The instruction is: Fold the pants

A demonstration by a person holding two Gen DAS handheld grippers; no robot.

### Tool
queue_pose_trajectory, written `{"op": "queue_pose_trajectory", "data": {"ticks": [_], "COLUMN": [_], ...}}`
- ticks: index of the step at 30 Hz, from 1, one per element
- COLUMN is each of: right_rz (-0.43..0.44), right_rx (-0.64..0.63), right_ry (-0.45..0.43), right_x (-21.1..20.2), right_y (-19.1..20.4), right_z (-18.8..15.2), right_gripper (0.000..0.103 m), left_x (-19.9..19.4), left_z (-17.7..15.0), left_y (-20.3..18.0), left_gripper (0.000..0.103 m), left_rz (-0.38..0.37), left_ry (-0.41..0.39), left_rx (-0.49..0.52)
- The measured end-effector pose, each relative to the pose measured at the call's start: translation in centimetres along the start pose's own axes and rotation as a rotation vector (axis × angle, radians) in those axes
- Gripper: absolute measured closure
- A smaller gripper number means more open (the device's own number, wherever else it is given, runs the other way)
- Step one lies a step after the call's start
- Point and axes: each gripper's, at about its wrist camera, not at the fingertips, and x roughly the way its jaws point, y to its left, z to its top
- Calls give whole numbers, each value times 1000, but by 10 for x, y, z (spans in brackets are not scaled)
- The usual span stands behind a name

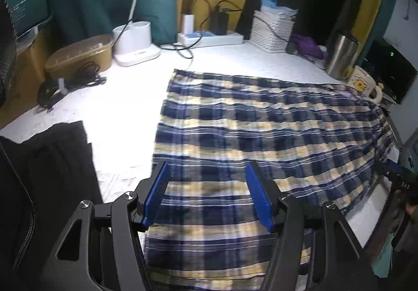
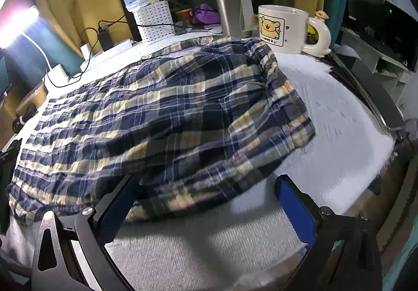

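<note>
Navy, yellow and white plaid pants [image 1: 261,129] lie spread across the white cloth-covered table [image 1: 117,118]. My left gripper [image 1: 207,173] is open and hovers just above the near end of the pants, its blue pads [image 1: 156,194] empty. In the right wrist view the pants [image 2: 162,113] lie rumpled, with one end near the mug. My right gripper [image 2: 206,186] is open and empty, at the pants' near edge above the white cloth [image 2: 326,113].
A bear mug [image 2: 283,29] and a steel tumbler [image 2: 230,3] stand at the pants' far end. A white basket [image 1: 271,29], power strip [image 1: 209,37], white charger base [image 1: 135,42], brown lidded box [image 1: 81,53] and coiled cables [image 1: 65,84] line the back. Black cloth [image 1: 47,181] lies at left.
</note>
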Motion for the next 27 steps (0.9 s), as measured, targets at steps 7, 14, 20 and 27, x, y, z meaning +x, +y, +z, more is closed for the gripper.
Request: {"op": "queue_pose_trajectory", "data": {"ticks": [7, 14, 20, 27], "right_rz": [63, 93, 129, 114], "right_rx": [61, 80, 156, 200], "right_ry": [-22, -34, -59, -84], "right_x": [10, 20, 25, 29], "right_y": [-11, -15, -25, -29], "right_z": [20, 34, 42, 47], "right_gripper": [0, 0, 0, 0], "left_x": [4, 8, 12, 16], "left_z": [3, 11, 17, 22], "left_y": [8, 3, 0, 0], "left_gripper": [42, 42, 42, 42], "left_rz": [50, 72, 85, 98], "left_ry": [12, 17, 27, 38], "left_rx": [-14, -2, 8, 18]}}
